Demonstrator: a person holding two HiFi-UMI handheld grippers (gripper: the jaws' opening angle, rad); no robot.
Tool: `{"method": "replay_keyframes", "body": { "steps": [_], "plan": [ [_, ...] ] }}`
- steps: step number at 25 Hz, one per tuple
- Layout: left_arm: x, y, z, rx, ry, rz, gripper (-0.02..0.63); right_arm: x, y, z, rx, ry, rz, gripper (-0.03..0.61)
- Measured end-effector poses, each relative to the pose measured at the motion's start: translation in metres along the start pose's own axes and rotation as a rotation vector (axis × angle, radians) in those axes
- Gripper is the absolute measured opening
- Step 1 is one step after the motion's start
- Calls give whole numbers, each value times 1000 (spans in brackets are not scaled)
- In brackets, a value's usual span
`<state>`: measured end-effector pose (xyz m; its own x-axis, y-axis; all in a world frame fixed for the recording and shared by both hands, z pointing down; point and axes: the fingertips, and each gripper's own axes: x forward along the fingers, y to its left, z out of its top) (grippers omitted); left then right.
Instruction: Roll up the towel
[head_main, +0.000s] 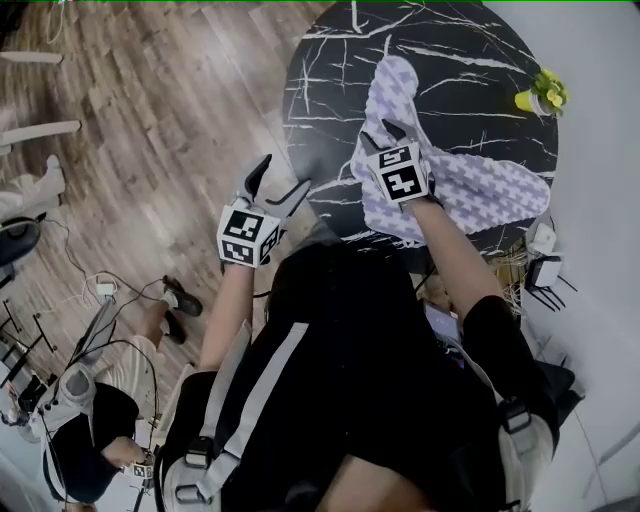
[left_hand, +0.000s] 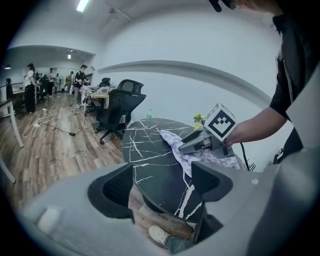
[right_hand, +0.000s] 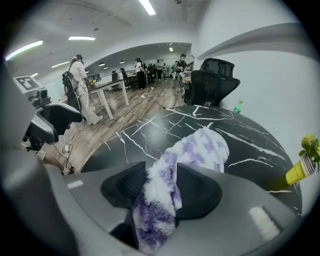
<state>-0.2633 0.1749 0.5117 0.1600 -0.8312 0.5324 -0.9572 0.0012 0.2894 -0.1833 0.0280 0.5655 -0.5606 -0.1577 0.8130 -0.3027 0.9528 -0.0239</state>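
Site condition: the brown wood-plank floor (head_main: 150, 100) lies open to the left of the work area. Cables trail across it further off. A white wall (head_main: 600, 60) closes in tight along the right side.

The round black worktop with white marble veining (head_main: 330, 60) stands against that wall. Its left half and far portion are bare, leaving free room there. Its near rim sits just in front of the person.

The purple-and-white houndstooth towel (head_main: 480, 185) lies unrolled on the right half of the worktop in a loose bent shape. One arm reaches toward the middle and the other toward the right rim. Its near edge comes close to the near rim.

A black office chair (left_hand: 120, 107) stands on the floor beyond the far side of the worktop.

The right claw (head_main: 380, 135) is over the towel's near-left part, closed on a bunched fold of the towel. The cloth fills the gap and touches both pads.

The left claw (head_main: 284, 175) hangs at the worktop's near-left rim, partly over the floor. Its jaws stand wide apart with nothing between them, and it is well apart from the towel.

A small yellow pot with a green plant (head_main: 528, 100) stands near the right rim, clear of the towel.

A small green bottle (right_hand: 239, 106) stands at the far rim.
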Motion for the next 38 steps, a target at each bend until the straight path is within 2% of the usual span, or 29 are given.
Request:
{"method": "replay_keyframes", "body": {
  "steps": [3, 4, 5, 6, 7, 11, 14, 17, 25, 33, 38],
  "plan": [
    [2, -2, -1, 7, 8, -7, 373, 6, 1, -10, -23, 45, -9, 176],
    [4, -4, -1, 10, 12, -15, 373, 5, -1, -13, -22, 48, -18, 151],
    [7, -7, -1, 13, 15, -24, 373, 2, -3, -14, -15, 43, -25, 89],
    [10, -11, 0, 17, 19, -34, 367, -2, -6, -15, -4, 33, -30, 54],
    [13, -14, 1, 21, 23, -44, 360, -8, -8, -15, 8, 17, -32, 46],
    [34, -34, 4, 47, 42, -95, 338, -40, -26, -14, 68, -80, -60, 43],
    [57, -58, 4, 75, 78, -154, 316, -69, -43, -26, 158, -131, -82, 43],
    [88, -81, -2, 105, 136, -199, 313, -92, -62, -48, 240, -159, -101, 43],
    [151, -120, -24, 168, 286, -250, 296, -126, -100, -105, 359, -169, -164, 43],
    [177, -127, -25, 222, 339, -165, 272, -137, -99, -135, 368, -158, -142, 44],
    [190, -131, -22, 234, 347, -164, 272, -141, -104, -149, 361, -147, -140, 44]
  ]
}}
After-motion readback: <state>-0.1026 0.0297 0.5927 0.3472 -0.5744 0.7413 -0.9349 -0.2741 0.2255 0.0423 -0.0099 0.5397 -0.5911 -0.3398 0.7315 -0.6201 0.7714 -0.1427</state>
